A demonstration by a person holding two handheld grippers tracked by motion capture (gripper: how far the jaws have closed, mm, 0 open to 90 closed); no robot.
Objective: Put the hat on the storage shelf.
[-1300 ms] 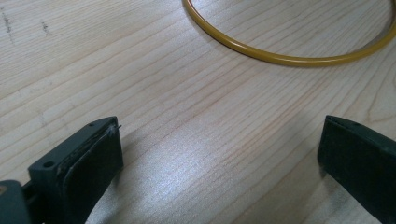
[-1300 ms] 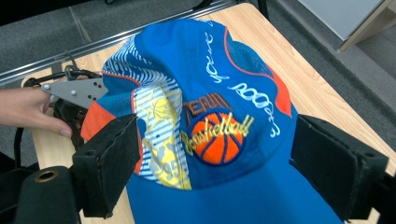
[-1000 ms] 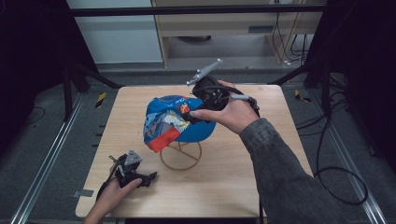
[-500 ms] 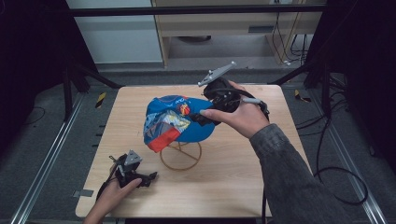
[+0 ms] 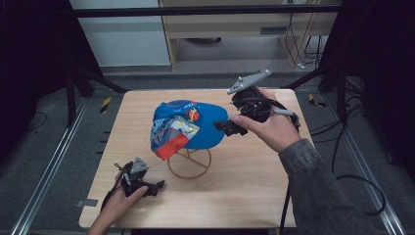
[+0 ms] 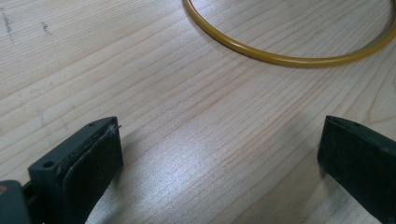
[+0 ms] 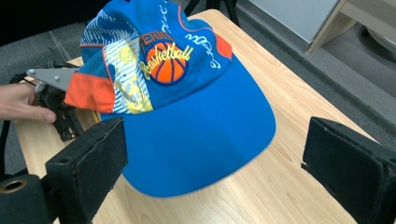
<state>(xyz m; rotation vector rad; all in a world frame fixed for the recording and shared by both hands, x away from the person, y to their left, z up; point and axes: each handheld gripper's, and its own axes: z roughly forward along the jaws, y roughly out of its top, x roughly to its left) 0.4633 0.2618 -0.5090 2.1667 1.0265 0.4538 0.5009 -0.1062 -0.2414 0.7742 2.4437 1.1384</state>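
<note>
Right tongs [image 7: 215, 172] we have just been spreading, nothing gripped; blue cap [image 7: 187, 107] lies ahead. Left tongs [image 6: 219, 163] gape over bare surface [image 6: 187, 116], yellow ring [image 6: 280, 58] beyond.

Around the work I see a bare wooden tabletop [image 5: 254, 196].
Grey carpet floor [image 5: 49, 132] surrounds it; a pale cabinet [image 5: 230, 29] stands behind, cables [image 5: 352, 176] trailing right.

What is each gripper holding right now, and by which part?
Nothing is held. The right gripper has just been opening; its jaws stand wide with the cap's brim between them, untouched. The left gripper is open over the bare table.
</note>
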